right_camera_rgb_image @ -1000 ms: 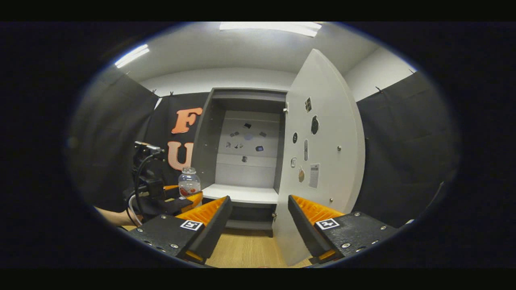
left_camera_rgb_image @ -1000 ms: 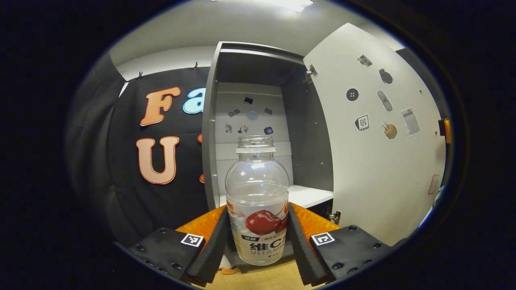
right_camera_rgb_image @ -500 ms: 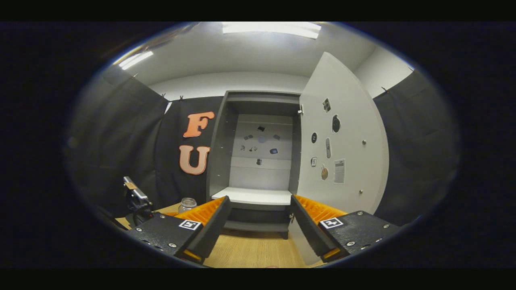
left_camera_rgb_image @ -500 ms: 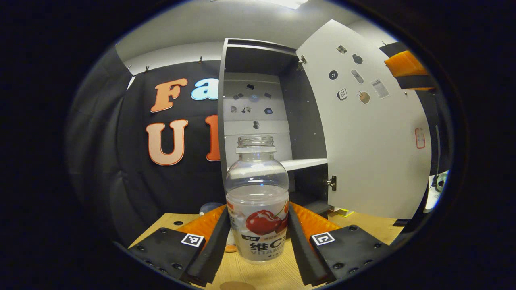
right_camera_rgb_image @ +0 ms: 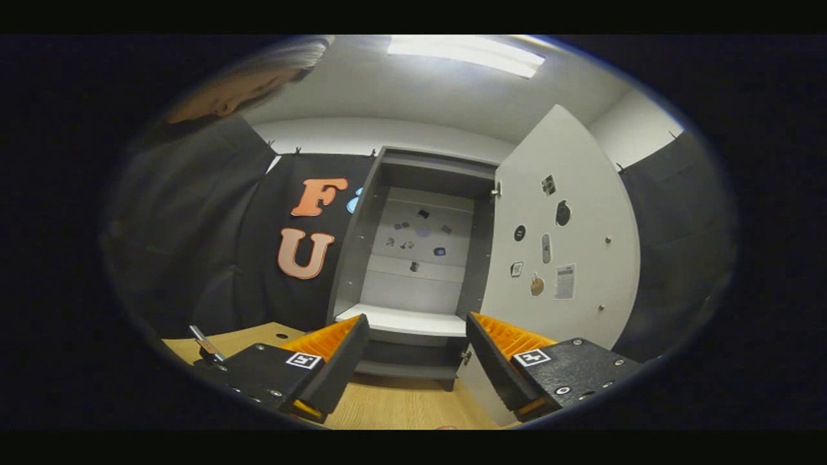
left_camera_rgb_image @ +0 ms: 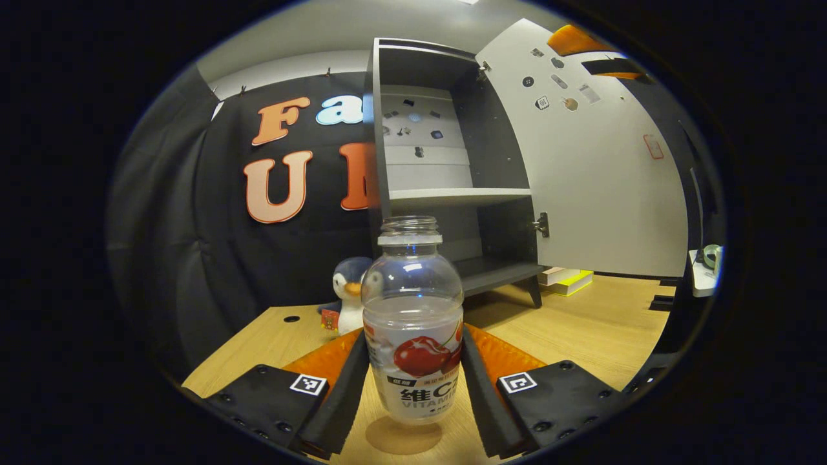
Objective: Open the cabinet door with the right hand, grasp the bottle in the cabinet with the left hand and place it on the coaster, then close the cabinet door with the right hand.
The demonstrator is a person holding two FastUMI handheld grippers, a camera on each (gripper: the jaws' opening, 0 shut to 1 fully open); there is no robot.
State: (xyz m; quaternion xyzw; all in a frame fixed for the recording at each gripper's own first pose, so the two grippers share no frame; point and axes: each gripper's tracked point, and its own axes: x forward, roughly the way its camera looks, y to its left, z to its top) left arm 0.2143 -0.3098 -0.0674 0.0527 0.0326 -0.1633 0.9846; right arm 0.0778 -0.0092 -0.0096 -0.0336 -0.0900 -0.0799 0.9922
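Observation:
A clear capless bottle (left_camera_rgb_image: 412, 310) with a cherry label stands upright between the fingers of my left gripper (left_camera_rgb_image: 413, 387), which is shut on it. Just under its base a round brown coaster (left_camera_rgb_image: 402, 436) lies on the wooden table; I cannot tell whether the bottle touches it. The grey cabinet (left_camera_rgb_image: 446, 161) stands behind with its white door (left_camera_rgb_image: 594, 168) swung wide open to the right. In the right gripper view my right gripper (right_camera_rgb_image: 417, 361) hangs open with nothing between its fingers, facing the cabinet (right_camera_rgb_image: 413, 271) and the open door (right_camera_rgb_image: 568, 258).
A penguin plush (left_camera_rgb_image: 349, 294) sits on the table (left_camera_rgb_image: 581, 329) just left of the bottle. Yellow and white books (left_camera_rgb_image: 568, 279) lie under the door's lower edge. A person in dark clothing (right_camera_rgb_image: 187, 219) fills the left of the right gripper view.
My left gripper has carried the bottle down and away from the cabinet shelf to just above the table and coaster. The right gripper stayed open and shifted slightly, still facing the cabinet.

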